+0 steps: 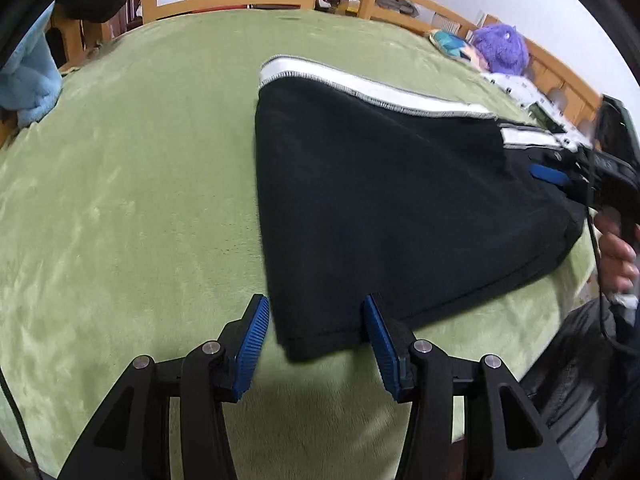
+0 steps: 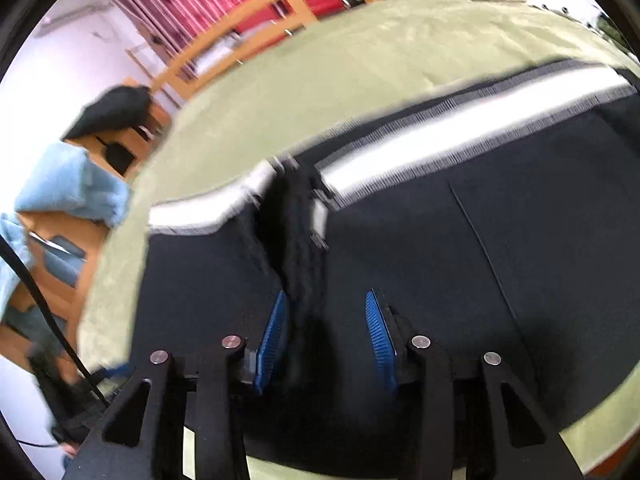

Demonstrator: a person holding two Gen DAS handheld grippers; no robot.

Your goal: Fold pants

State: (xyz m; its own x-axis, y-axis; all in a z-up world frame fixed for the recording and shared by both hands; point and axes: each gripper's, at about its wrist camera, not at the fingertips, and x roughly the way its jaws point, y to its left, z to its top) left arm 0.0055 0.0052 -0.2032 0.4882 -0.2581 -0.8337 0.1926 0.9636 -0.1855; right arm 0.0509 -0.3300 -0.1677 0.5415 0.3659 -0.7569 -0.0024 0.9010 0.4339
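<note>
Pants (image 1: 380, 200) lie folded over on the bed (image 1: 140, 180). Left gripper (image 1: 316, 344) gapes at six o'clock; right gripper (image 2: 326, 340) gapes too. Folding seems unfinished.

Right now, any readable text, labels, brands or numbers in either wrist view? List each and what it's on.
None readable.
Black pants with white side stripe: no print or brand visible.
Small white tag at the pants' bunched fold: blurred, unreadable.
Clutter behind the wooden bed rail: too small to read.
Green fleece blanket: plain.
Left gripper and right gripper: no markings seen.
</note>
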